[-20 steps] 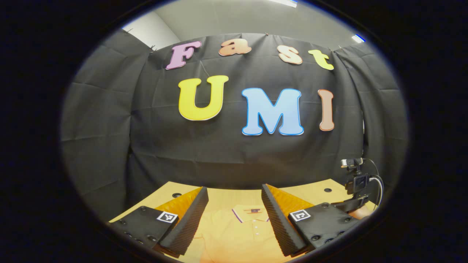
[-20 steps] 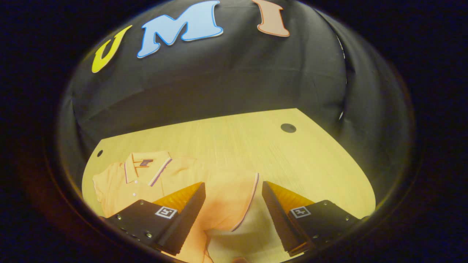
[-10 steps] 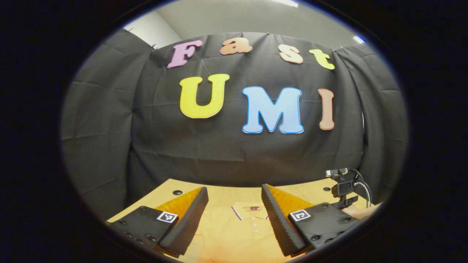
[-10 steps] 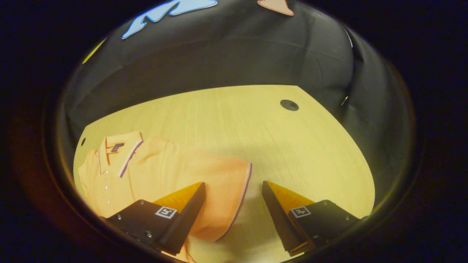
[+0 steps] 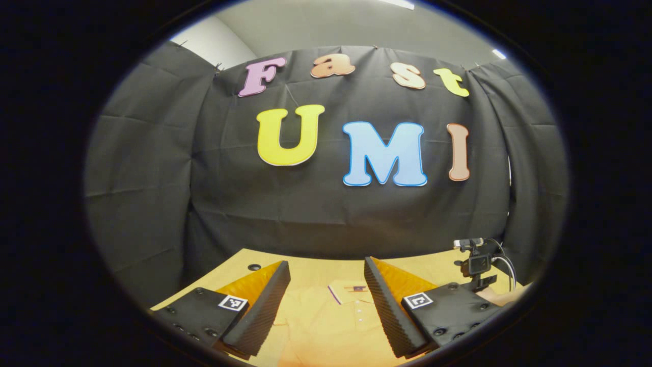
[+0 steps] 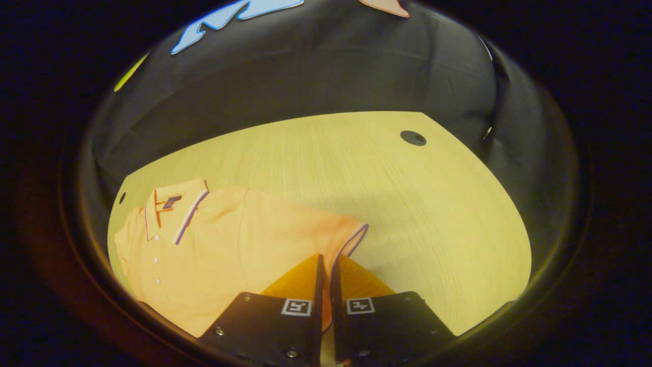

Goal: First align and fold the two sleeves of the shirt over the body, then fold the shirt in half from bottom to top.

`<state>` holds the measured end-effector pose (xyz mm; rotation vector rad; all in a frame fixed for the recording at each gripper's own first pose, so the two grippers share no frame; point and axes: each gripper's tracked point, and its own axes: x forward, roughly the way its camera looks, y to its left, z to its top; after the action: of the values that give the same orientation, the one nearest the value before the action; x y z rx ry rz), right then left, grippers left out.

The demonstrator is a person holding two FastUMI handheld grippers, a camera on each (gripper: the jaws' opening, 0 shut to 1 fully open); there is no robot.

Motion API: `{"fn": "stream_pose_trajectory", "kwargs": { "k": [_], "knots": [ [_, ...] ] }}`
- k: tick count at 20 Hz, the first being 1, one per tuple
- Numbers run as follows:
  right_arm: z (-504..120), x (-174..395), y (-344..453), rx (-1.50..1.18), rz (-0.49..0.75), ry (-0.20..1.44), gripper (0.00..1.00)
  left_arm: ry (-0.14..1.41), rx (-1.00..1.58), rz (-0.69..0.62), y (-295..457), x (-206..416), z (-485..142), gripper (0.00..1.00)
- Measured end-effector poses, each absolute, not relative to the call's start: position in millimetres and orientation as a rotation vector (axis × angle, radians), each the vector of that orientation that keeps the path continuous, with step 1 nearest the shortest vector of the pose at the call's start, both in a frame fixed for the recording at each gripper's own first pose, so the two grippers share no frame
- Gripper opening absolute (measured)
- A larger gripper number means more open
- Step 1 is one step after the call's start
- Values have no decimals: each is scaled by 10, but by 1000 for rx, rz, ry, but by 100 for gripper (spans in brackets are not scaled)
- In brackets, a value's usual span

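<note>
I see table [image 6: 407, 204] — wood, orange shirt [image 6: 229, 255] flat on it, collar toward booth wall. My right gripper [image 6: 325, 265] has fingers pinched on sleeve [image 6: 351, 235] hem. My left gripper [image 5: 326, 285] hovers over shirt body, fingers wide — nothing between.

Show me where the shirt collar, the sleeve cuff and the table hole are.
shirt collar [image 6: 175, 211]: right gripper view, on its striped edge.
sleeve cuff [image 6: 355, 238]: right gripper view, on the striped hem.
table hole [image 6: 413, 137]: right gripper view, at its dark centre.
</note>
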<state>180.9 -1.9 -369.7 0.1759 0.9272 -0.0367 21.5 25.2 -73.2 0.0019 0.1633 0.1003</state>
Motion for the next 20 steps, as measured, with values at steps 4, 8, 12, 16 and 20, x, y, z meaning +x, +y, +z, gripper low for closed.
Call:
{"fn": "stream_pose_trajectory", "kwargs": {
  "k": [4,8,12,16,20],
  "knots": [
    [-3605,1816,6,140,-27,902,2,163,7,111,288,129,-707,94],
    [-3259,1848,122,105,11,822,2,159,-3,118,319,53,-700,96],
    [-2882,1855,417,59,89,746,2,166,-29,126,358,-16,-751,95],
    [-2679,1853,752,-57,179,684,1,164,-30,152,491,-79,-783,94],
    [-2761,1765,1092,-159,268,688,2,170,-55,195,689,-135,-854,94]
  ]
}}
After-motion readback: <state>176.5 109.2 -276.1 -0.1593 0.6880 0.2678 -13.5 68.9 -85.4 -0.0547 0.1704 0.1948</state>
